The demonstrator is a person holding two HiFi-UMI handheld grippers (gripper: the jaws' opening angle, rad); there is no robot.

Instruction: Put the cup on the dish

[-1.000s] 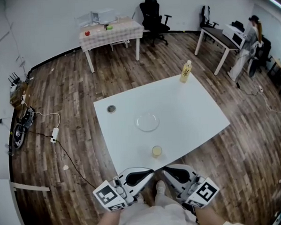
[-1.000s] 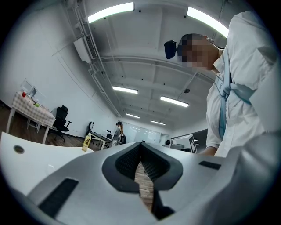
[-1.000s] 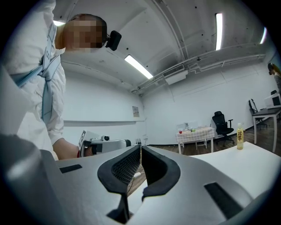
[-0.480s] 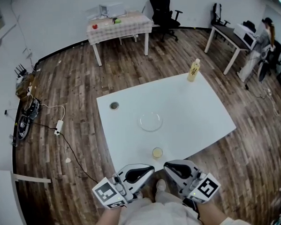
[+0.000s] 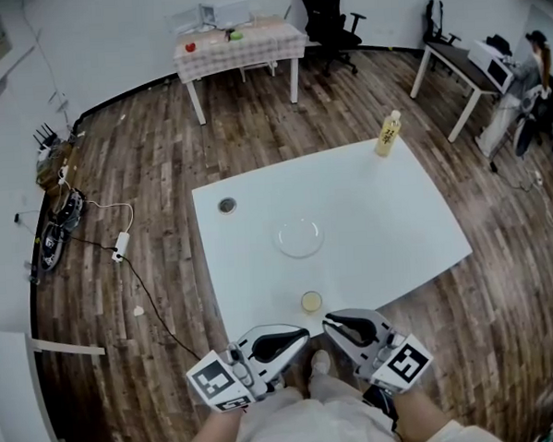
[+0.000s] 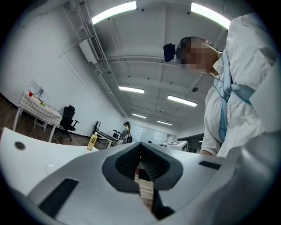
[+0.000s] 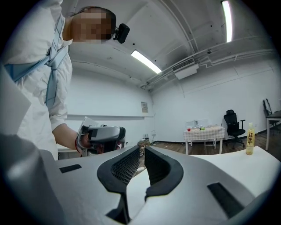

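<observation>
The cup [image 5: 310, 302] stands upright on the white table [image 5: 387, 219], near its 6 o'clock edge. The clear dish [image 5: 299, 237] lies apart from the cup, at 12 o'clock of it. The left gripper [image 5: 299, 335] is at 7 o'clock of the cup and the right gripper [image 5: 332, 322] at 5 o'clock. Both have their jaws pressed together on nothing. A yellow bottle [image 5: 388, 133] stands at the 1 o'clock corner.

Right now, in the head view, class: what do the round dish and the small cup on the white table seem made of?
Round clear dish: likely glass or clear plastic, glossy; the white table shows through it, with a brighter rim. Small yellowish cup: too small to be sure; possibly translucent plastic or glass, yellow-tinted inside.
</observation>
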